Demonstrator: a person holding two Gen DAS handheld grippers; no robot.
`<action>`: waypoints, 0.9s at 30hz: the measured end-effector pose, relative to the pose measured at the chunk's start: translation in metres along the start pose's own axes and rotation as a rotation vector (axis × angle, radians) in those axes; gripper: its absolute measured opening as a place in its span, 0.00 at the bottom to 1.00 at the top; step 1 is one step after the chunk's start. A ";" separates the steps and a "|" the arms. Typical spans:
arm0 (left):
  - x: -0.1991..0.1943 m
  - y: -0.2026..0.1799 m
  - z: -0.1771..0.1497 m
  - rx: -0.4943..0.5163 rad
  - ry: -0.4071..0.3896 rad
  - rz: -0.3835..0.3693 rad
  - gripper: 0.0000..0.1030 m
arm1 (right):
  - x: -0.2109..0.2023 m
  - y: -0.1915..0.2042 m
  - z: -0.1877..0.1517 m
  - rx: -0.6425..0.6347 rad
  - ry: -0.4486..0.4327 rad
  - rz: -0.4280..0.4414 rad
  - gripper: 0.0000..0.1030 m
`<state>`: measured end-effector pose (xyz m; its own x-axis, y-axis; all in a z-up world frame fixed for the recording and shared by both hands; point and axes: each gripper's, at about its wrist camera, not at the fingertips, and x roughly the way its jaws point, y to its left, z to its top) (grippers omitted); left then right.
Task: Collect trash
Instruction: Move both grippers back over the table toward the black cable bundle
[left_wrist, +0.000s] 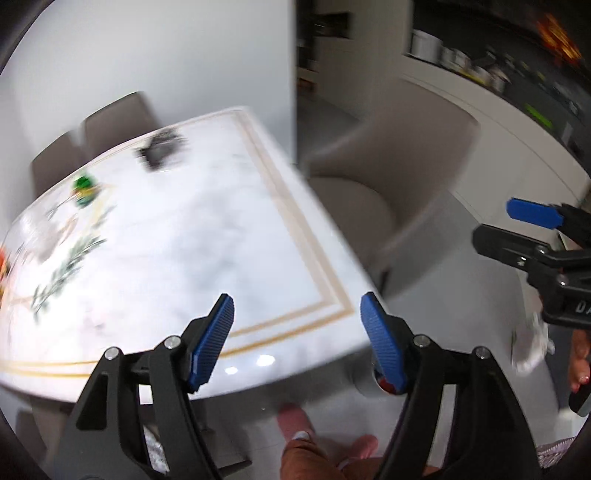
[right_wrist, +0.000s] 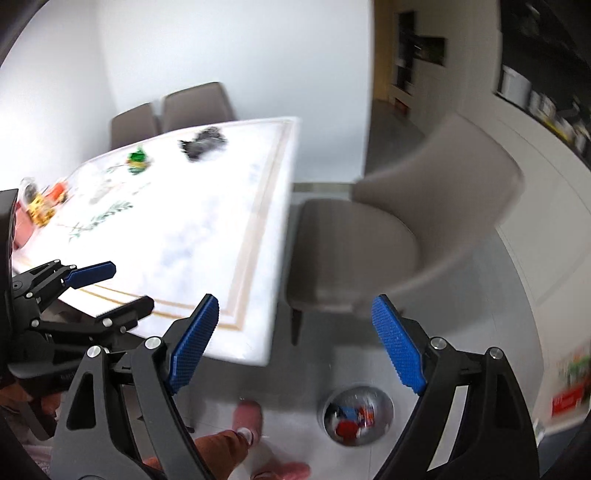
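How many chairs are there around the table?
3. Two chairs stand side by side at the table's far side, one left of the other. A bigger chair sits at the right side. More may be hidden out of view.

White marble table (right_wrist: 207, 236) with gold border lines, taupe chair (right_wrist: 369, 251), blue-padded black tongs (right_wrist: 295, 343).
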<state>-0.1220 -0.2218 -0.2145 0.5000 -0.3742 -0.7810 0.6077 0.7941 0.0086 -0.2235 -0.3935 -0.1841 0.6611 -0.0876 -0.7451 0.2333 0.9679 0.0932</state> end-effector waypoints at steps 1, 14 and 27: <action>-0.001 0.015 0.004 -0.028 -0.011 0.018 0.69 | 0.003 0.010 0.007 -0.020 -0.004 0.011 0.80; -0.003 0.167 0.065 -0.125 -0.101 0.085 0.69 | 0.074 0.134 0.130 -0.102 -0.058 0.073 0.76; 0.060 0.244 0.133 -0.195 -0.103 0.176 0.69 | 0.185 0.178 0.217 -0.169 -0.042 0.100 0.69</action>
<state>0.1386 -0.1140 -0.1760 0.6534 -0.2612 -0.7105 0.3809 0.9246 0.0103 0.0950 -0.2887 -0.1615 0.7050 0.0052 -0.7092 0.0440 0.9977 0.0510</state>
